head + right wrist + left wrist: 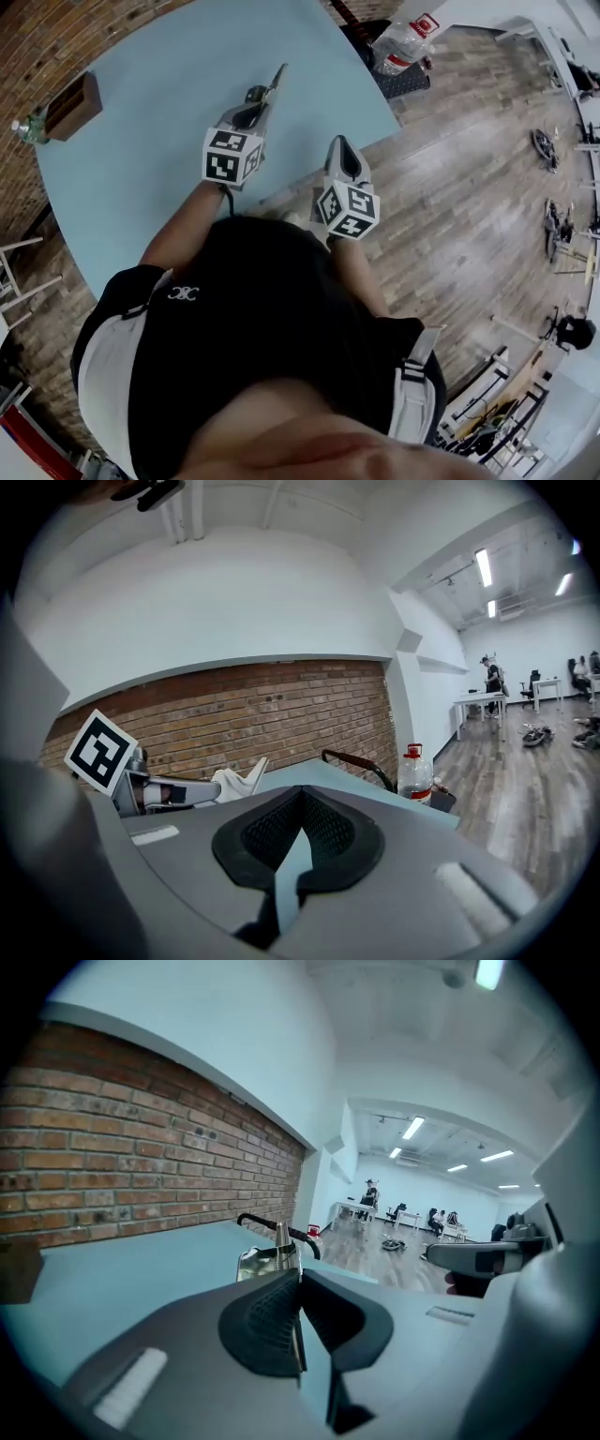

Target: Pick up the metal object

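The metal object (pixel 271 85) is a shiny, pointed piece that sticks out past my left gripper (pixel 249 114), above the light blue table (pixel 159 141). In the left gripper view the jaws are shut on the metal object (pixel 266 1259), and a thin edge of it runs down between the pads (pixel 267 1321). My right gripper (pixel 341 148) hangs by the table's near edge, shut with nothing in it. The right gripper view shows its own tips (pixel 300 796) meeting, and the left gripper (pixel 150 789) with the metal object (pixel 240 782) off to the left.
A brown wooden box (pixel 73 105) and a small bottle (pixel 28 127) stand at the table's far left by the brick wall. A large water bottle (pixel 405 42) rests on a black chair (pixel 398 80) past the table's right end. Wooden floor lies to the right.
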The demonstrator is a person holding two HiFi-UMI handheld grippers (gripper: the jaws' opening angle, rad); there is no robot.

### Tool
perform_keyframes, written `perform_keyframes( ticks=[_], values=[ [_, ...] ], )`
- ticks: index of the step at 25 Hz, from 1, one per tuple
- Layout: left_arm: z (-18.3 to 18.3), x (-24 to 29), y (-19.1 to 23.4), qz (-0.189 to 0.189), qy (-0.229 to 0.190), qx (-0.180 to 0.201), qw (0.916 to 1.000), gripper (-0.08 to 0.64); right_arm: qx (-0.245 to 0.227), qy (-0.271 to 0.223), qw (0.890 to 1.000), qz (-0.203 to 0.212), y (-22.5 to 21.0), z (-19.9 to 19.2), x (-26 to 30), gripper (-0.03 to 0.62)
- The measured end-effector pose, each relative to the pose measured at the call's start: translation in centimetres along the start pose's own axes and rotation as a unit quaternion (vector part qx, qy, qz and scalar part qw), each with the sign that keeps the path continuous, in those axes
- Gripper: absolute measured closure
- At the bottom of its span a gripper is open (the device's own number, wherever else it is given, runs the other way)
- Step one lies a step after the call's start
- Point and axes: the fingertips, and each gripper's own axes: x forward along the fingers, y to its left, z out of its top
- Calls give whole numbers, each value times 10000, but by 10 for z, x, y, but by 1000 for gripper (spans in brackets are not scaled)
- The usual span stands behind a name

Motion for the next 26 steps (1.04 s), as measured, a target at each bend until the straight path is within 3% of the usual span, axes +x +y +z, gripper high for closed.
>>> perform_keyframes(
  ticks=[6,26],
  values=[
    [1,-5,0,335,42,237,9991,551,6,-5,9997,234,4,0,14,580],
    [-7,-1,0,537,255,10,9982,551,119,115,9991,394,-8,-1,32,580]
  ],
)
